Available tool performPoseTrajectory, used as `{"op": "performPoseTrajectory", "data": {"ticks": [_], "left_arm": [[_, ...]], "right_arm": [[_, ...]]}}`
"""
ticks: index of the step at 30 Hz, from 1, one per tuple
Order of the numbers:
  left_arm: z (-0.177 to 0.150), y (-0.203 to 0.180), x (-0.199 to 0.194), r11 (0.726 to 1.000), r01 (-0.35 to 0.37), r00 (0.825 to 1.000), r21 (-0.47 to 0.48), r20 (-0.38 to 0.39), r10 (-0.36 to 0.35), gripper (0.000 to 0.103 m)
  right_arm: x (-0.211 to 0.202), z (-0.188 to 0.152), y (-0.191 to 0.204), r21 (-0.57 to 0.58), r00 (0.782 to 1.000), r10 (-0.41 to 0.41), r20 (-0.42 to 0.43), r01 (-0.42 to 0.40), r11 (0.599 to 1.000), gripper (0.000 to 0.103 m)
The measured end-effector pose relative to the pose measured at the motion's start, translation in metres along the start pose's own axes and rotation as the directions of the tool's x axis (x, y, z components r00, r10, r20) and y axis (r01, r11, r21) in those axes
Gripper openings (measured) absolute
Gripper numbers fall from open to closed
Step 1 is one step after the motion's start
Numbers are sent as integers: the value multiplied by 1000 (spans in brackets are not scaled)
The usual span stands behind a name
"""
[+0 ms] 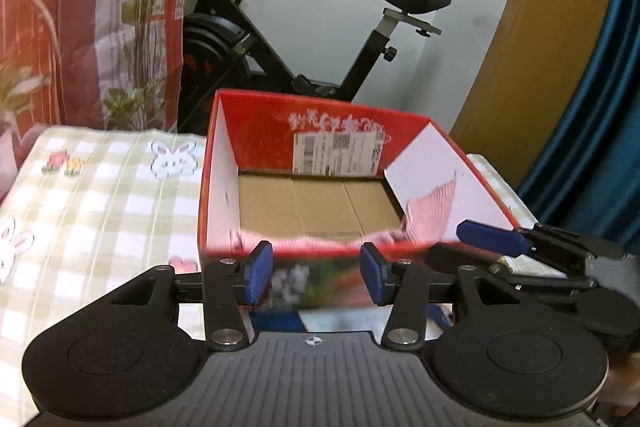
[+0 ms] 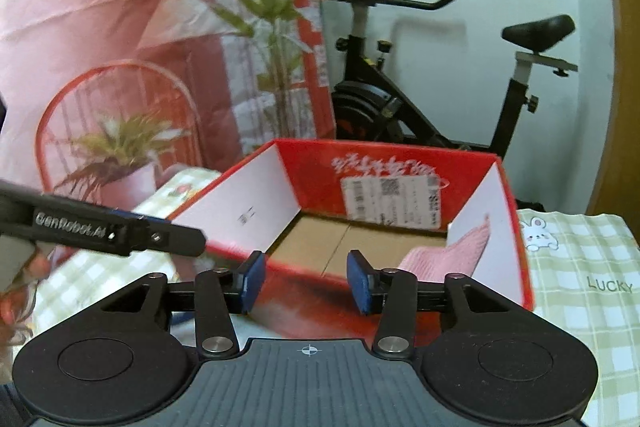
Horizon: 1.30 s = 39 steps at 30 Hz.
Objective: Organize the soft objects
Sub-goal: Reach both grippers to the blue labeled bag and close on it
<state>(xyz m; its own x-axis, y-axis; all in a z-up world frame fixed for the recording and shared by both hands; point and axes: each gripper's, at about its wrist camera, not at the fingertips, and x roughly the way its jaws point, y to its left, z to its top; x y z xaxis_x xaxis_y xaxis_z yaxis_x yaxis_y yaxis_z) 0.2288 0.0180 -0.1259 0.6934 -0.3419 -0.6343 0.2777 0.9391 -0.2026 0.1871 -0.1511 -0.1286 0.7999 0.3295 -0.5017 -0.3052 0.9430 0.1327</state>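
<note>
Reading "GenRobot.AI" at mid-left, the left hand-held gripper (image 2: 172, 241) sits spread wide; the right hand-held gripper (image 2: 305, 281) too, before the box (image 2: 516, 227) holding a pink cloth (image 2: 452, 255); "LUCKY" marks the tabletop (image 2: 580, 259).

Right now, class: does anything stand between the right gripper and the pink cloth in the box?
Yes. The red box's near wall stands between the open right gripper and the pink cloth, which lies inside against the right wall.
</note>
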Motion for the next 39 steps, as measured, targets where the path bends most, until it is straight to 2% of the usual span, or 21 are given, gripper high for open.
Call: {"op": "performPoseTrajectory", "data": {"ticks": [6, 15, 18, 23, 25, 28, 31, 34, 36, 39], "left_arm": [[-33, 6, -5, 998, -1, 1000, -65, -29, -1, 51], [-66, 13, -9, 987, 19, 998, -161, -54, -28, 51], [-76, 15, -2, 984, 17, 997, -175, -74, -30, 51], [-85, 23, 1, 972, 58, 996, -229, -53, -72, 51], [-88, 25, 3, 968, 69, 995, -241, -54, -84, 50], [-91, 25, 6, 965, 85, 993, -249, -57, -102, 49], [-92, 25, 7, 963, 95, 992, -251, -55, -112, 48], [-93, 23, 5, 966, 96, 992, -240, -55, -112, 45], [-92, 22, 2, 967, 102, 992, -233, -54, -117, 43], [-92, 16, -4, 973, 94, 992, -211, -58, -109, 43]], "right_arm": [[-5, -38, 24, -26, 997, -12, -72, 11, 1000, 43], [-26, -81, 24, 33, 997, 29, -70, -26, 999, 46], [-27, -83, 22, 38, 997, 35, -67, -32, 999, 46], [-29, -80, 19, 82, 997, 42, -58, -38, 996, 46], [-31, -76, 13, 126, 998, 45, -45, -39, 991, 49], [-29, -72, 3, 179, 999, 33, -37, -26, 984, 61], [-19, -75, -5, 242, 996, 43, -79, -22, 970, 62], [-16, -82, -8, 293, 993, 89, -76, -63, 954, 50], [-19, -81, -4, 262, 993, 100, -65, -80, 962, 40], [-27, -77, 5, 209, 993, 105, -51, -93, 974, 34]]}}
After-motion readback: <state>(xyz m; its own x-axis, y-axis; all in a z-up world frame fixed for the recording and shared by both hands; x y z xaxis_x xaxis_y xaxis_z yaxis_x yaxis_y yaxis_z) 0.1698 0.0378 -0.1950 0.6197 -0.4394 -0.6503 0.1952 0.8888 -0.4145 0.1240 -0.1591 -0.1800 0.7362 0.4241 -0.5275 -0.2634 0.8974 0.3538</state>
